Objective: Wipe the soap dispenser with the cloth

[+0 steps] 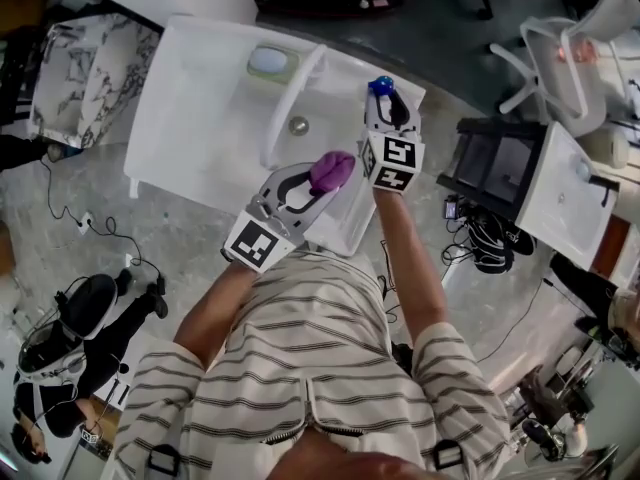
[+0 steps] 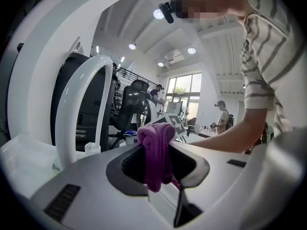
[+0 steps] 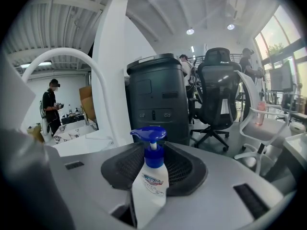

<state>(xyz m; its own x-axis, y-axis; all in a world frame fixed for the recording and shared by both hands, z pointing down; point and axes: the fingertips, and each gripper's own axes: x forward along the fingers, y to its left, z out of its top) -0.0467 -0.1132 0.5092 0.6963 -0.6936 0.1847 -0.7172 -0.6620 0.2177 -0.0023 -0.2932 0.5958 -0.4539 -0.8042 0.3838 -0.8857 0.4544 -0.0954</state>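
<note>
Soap dispenser stands upright, clamped in the right gripper's jaws over the white sink, seemingly steadied for wiping; the left gripper's jaws pinch the bunched purple cloth just beside it.

- Purple bundled cloth: soft fabric, matt, slightly fuzzy.
- White soap dispenser bottle: smooth plastic, printed label; blue pump head glossy plastic.
- Right gripper: smooth matt grey shell; dark pads finely textured.
- White arched faucet: smooth, glossy.
</note>
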